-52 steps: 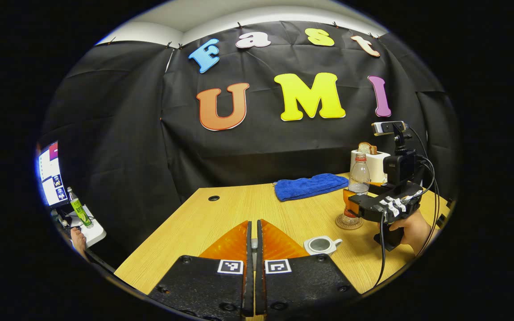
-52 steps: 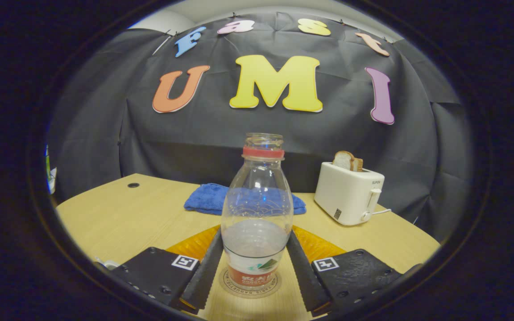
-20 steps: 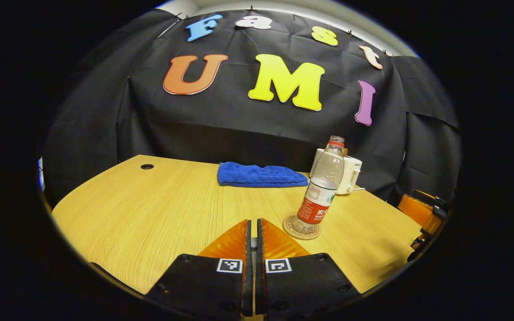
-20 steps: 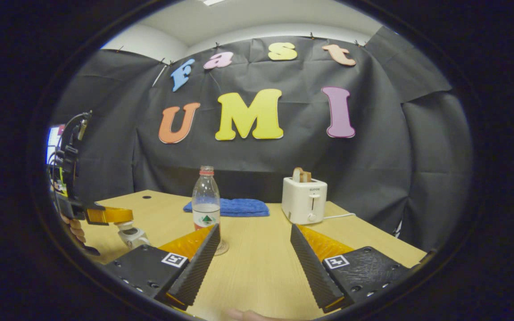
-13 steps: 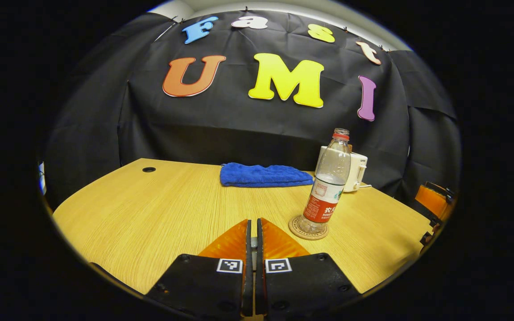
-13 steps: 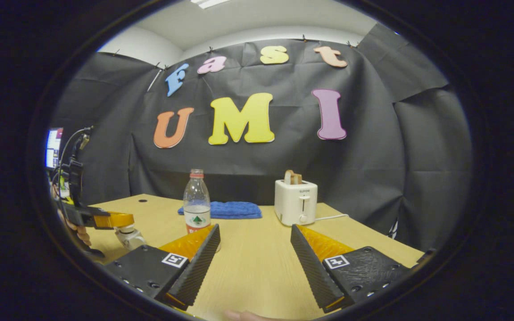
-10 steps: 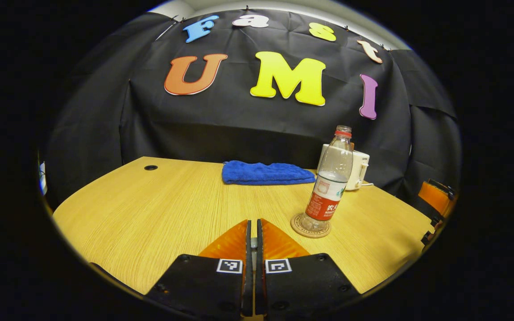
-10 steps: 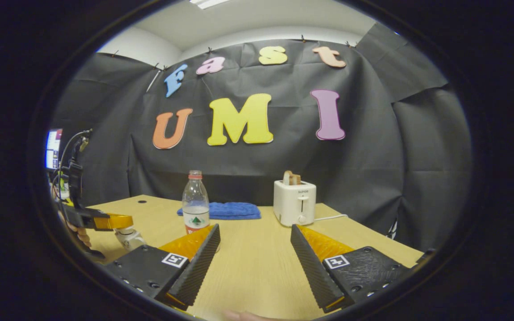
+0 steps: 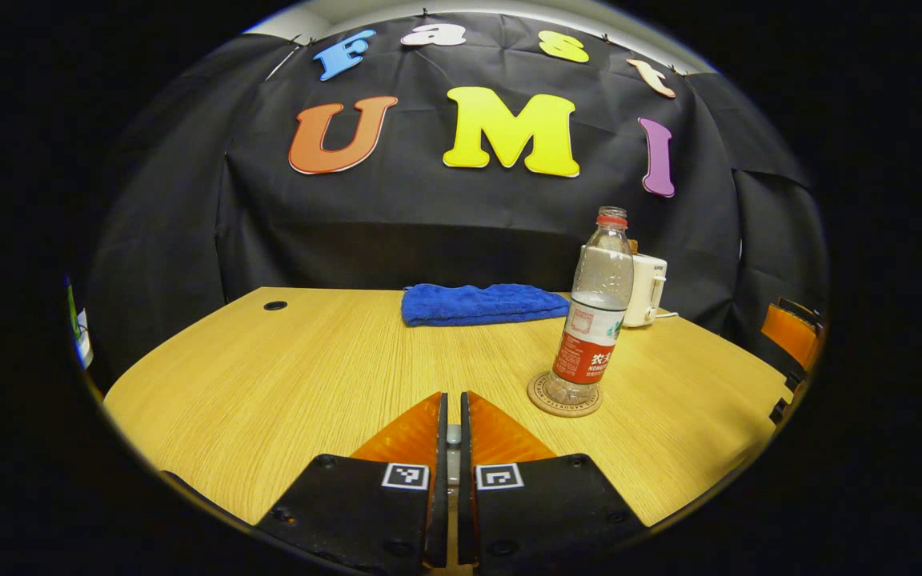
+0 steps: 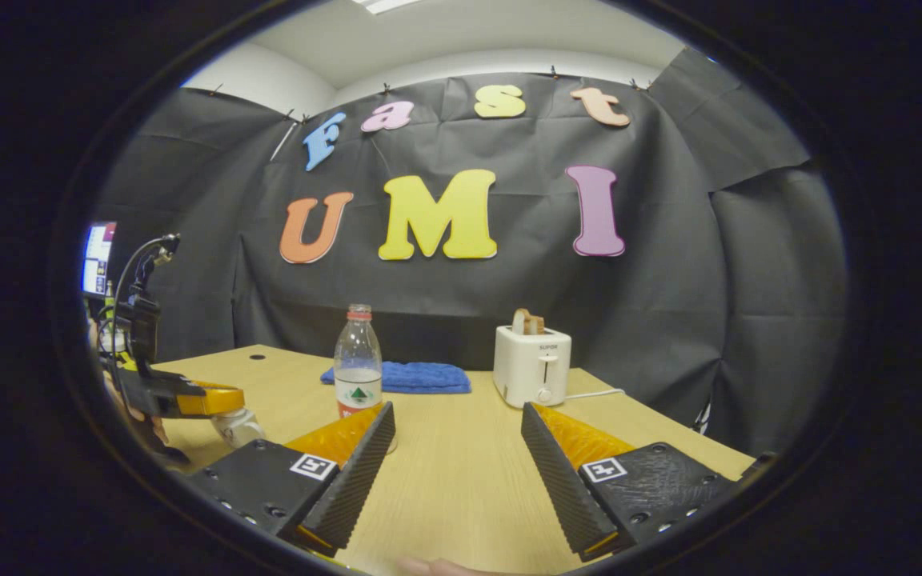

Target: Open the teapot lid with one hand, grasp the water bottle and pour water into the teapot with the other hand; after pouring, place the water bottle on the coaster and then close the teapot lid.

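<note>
Last step in hand, by the look of things: closing the lid. Clear plastic water bottle with red label (image 9: 591, 320) already upright on the round woven coaster (image 9: 564, 395), right of centre in the left gripper view, on the light wooden tabletop (image 9: 285, 376).

Left hand-held gripper (image 9: 453, 424) at bottom centre of its own view, fingers drawn almost together on a small pale piece, probably the lid's knob, though too little shows to be sure. In the right gripper view, same gripper (image 10: 221, 399) at lower left, directly above the small white teapot (image 10: 235, 426); lid seated or not, cannot tell.

Right hand-held gripper (image 10: 458, 448) at bottom of its view, spread wide and empty, well clear of the bottle.

Next move likely calls for settling the lid squarely on the teapot's rim, then parting the fingers and lifting straight off.
</note>
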